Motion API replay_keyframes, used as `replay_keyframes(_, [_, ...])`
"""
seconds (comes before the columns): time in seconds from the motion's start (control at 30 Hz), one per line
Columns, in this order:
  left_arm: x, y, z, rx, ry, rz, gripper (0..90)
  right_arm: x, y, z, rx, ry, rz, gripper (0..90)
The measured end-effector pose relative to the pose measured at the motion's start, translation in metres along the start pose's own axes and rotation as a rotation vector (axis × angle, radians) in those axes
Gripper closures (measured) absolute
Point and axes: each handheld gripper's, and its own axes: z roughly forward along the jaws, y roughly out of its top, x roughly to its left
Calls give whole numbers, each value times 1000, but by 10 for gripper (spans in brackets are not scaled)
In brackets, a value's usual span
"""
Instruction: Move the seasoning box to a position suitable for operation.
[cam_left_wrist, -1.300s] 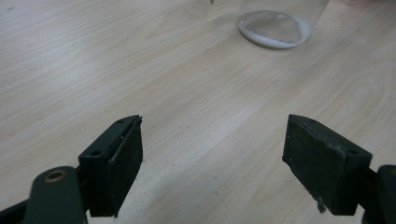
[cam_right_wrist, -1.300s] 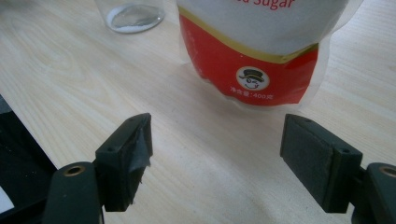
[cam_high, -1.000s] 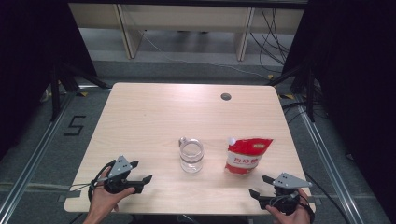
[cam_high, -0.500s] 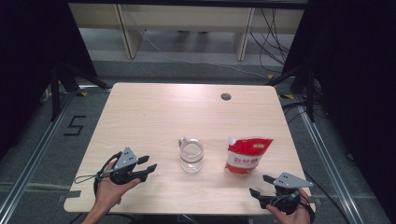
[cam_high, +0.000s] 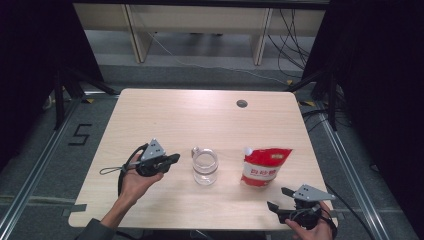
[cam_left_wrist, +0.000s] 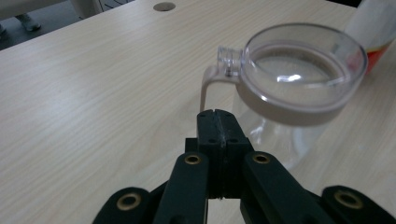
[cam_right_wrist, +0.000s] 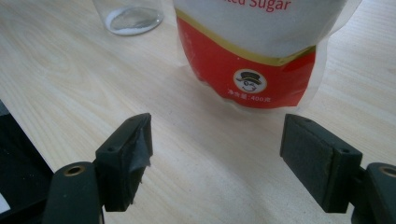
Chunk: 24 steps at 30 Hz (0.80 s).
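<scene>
**Jar and sugar pouch untouched: the work has barely begun**

High view: the left gripper (cam_high: 159, 161) is lifted off the pale wood-grain table (cam_high: 165, 112) in the person's left hand (cam_high: 134, 176), pointing at the clear jar (cam_high: 205, 166), which stands just ahead of its tips and apart from them. Its jaws have just been closing, with nothing between them. Beyond the jar, on the far side from this claw, the red-and-white sugar pouch (cam_high: 263, 167) stands upright, seemingly sealed. The right gripper (cam_high: 285, 201) sits low at the table's near edge, with the pouch a little ahead of it. By my judgement nothing is done yet: the lid is on, the pouch unopened, and every step of handling them remains.

Left gripper view: the two black jaws are pressed together, pad against pad, holding nothing. Right in front of the tips stands the jar (cam_left_wrist: 289, 93), of transparent plastic or glass, round, capped with a clear domed lid (cam_left_wrist: 303, 60) set in a beige ring. A beige hinge tab with a small clear knob faces the claw, near but not touching. The table is matte, with fine straight grain.

Right gripper view: the jaws stand wide apart, their pads blocky, dull black and rubbery. Between and ahead of them, well clear, rises the pouch (cam_right_wrist: 252, 60), glossy film with a red lower band, a gold stripe, white above, and a small round mascot. The jar's base (cam_right_wrist: 133, 18) is ahead to the left.
</scene>
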Motion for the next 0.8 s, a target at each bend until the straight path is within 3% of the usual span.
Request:
replay_keyframes(0.03, [1, 5, 3, -2, -13, -4, 894, 0, 0, 0, 1, -7, -4, 263])
replay_keyframes(0.07, [1, 7, 4, -2, -9, -4, 895, 2, -1, 0, 8, -4, 24, 263])
replay_keyframes(0.17, [1, 17, 9, 1, -14, 1, 895, -1, -1, 1, 2, 0, 0, 262])
replay_keyframes(0.2, [2, 21, 10, 11, -19, 16, 895, -1, -1, 1, 11, 9, 12, 263])
replay_keyframes(0.33, [1, 32, 18, 16, -26, 13, 895, -1, -1, 2, 8, 3, 1, 263])
replay_keyframes(0.37, [2, 35, 18, 32, -20, 36, 895, 0, 0, 1, 13, 9, 13, 263])
replay_keyframes(0.47, [-1, 43, 25, 18, -30, 24, 895, -1, -1, 2, 12, 5, 0, 263])
replay_keyframes(0.53, [-6, 48, 28, 49, -23, -26, 895, -1, -1, 2, 11, 1, -7, 263])
replay_keyframes(0.63, [-4, 56, 35, 55, -20, 34, 895, 1, -1, 2, 18, 5, 10, 263])
replay_keyframes(0.67, [-4, 58, 38, 46, -21, 29, 895, 0, -1, 2, 17, 4, 4, 263])
replay_keyframes(0.8, [-4, 62, 49, 75, -26, 77, 895, 0, -1, 3, 17, 7, -11, 263])
